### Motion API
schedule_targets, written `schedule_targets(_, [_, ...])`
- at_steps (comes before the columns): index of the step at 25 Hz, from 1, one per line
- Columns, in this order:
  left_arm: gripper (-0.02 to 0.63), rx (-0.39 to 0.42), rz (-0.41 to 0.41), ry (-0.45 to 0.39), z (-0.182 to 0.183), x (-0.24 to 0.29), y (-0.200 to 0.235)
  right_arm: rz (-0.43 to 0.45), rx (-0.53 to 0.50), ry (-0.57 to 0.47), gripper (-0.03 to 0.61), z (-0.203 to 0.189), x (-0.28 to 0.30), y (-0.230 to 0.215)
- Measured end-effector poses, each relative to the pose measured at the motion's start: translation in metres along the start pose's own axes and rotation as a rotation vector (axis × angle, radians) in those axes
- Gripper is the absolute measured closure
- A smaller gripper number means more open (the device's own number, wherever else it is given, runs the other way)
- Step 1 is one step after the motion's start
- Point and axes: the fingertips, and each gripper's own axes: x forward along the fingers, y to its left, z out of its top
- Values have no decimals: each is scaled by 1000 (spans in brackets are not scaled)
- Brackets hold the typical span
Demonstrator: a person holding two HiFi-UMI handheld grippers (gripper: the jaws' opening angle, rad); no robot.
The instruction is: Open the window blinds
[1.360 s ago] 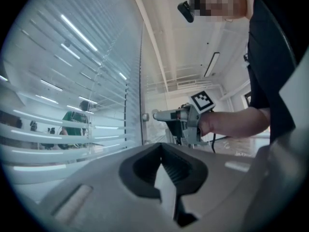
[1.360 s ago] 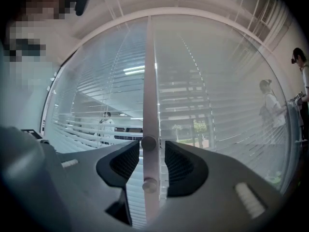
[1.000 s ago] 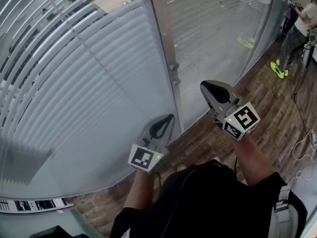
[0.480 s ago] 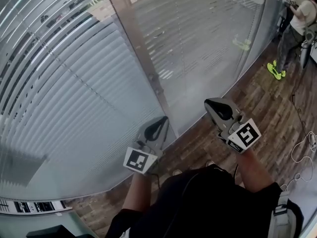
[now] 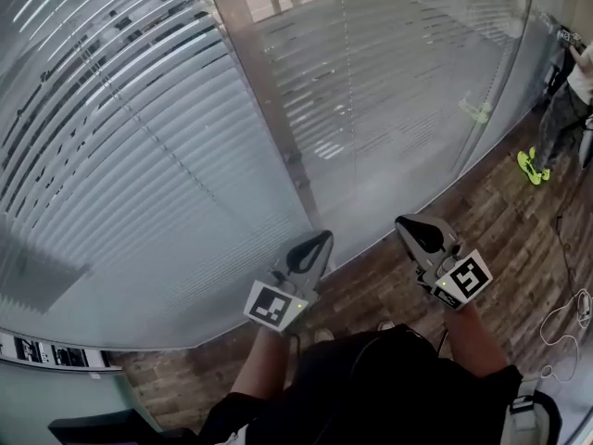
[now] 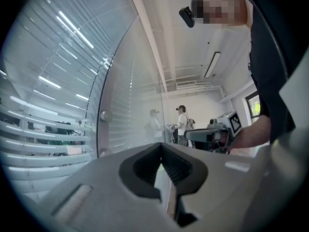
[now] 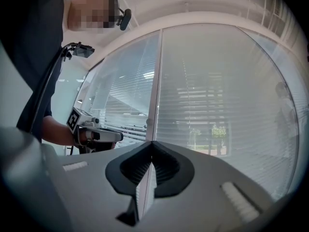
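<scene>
Currently both claws are pointing at a glazed wall, the left gripper (image 5: 318, 244) and right gripper (image 5: 408, 223) pinched shut on nothing. Slatted blinds (image 5: 139, 156) are hanging behind the glass, far left. Likely best: opening one claw before reaching the frame's round knob (image 6: 103, 115)

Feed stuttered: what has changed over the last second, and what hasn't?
The right gripper has sunk lower in the head view, towards the person; the window post has slid left in frame. Nothing grasped or released. Unchanged: left gripper roughly in place, both grippers' jaws shut and empty, blinds not opened.
</scene>
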Motion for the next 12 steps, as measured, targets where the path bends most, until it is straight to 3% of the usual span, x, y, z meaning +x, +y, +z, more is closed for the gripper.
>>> schedule_targets(12, [611,8,67,11,1,10,-13,131,13,26,572,-1,4,3])
